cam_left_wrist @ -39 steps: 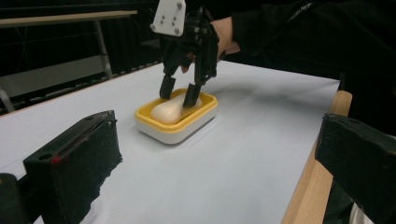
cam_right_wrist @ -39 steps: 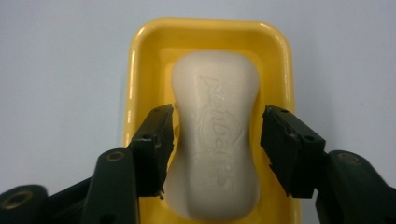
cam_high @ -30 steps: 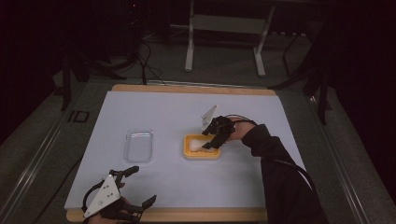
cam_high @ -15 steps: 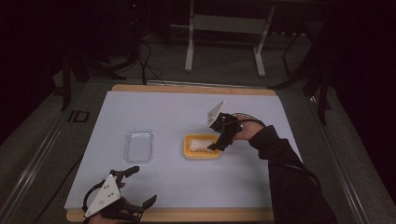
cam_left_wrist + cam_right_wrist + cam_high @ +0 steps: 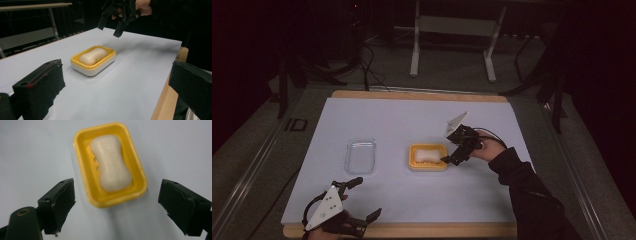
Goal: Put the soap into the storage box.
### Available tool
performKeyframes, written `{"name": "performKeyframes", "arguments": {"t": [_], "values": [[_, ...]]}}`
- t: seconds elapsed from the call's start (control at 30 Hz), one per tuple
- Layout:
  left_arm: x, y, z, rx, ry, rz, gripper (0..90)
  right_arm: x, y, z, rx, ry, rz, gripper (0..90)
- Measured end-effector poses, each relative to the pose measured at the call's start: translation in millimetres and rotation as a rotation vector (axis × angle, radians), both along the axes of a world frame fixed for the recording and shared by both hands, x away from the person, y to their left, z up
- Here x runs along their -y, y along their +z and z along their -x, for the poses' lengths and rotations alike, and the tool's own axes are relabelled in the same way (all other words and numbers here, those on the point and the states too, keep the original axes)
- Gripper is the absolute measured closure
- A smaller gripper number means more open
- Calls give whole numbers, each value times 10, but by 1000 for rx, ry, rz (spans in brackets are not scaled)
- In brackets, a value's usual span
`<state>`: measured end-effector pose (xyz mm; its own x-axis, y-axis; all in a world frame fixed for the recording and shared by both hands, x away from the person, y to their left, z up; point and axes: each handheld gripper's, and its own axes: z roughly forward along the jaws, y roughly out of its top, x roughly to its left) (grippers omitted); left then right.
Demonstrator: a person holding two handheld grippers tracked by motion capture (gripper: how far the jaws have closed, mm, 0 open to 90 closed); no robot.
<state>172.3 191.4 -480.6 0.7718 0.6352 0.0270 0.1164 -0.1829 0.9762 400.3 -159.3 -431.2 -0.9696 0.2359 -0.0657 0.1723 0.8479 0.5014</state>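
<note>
Soap [image 5: 111, 162] in yellow dish [image 5: 85, 182], right tongs [image 5: 115, 207] (spread wide) above

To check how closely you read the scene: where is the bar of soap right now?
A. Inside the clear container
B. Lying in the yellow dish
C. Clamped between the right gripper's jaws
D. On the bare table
B: the soap lies in the yellow dish, with the right gripper open and clear of it.
</note>
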Motion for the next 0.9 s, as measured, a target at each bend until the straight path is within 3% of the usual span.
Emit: {"name": "performKeyframes", "arguments": {"t": [0.17,0.27,0.5,0.67,0.8,0.9], "values": [[6,2,-6,0,-3,-2,2,73,7,57,19,-34,-25,138],[10,3,-9,1,-4,-1,2,166,2,145,39,-92,-40,136],[15,3,-11,1,-5,-4,2,272,-34,238,35,-205,-85,136],[13,4,-10,1,-6,-4,2,337,-51,330,51,-266,-141,138],[14,3,-6,1,-7,-5,2,371,-98,394,77,-316,-116,138],[12,3,-3,2,-5,-5,2,412,-124,446,78,-353,-130,138]]}}
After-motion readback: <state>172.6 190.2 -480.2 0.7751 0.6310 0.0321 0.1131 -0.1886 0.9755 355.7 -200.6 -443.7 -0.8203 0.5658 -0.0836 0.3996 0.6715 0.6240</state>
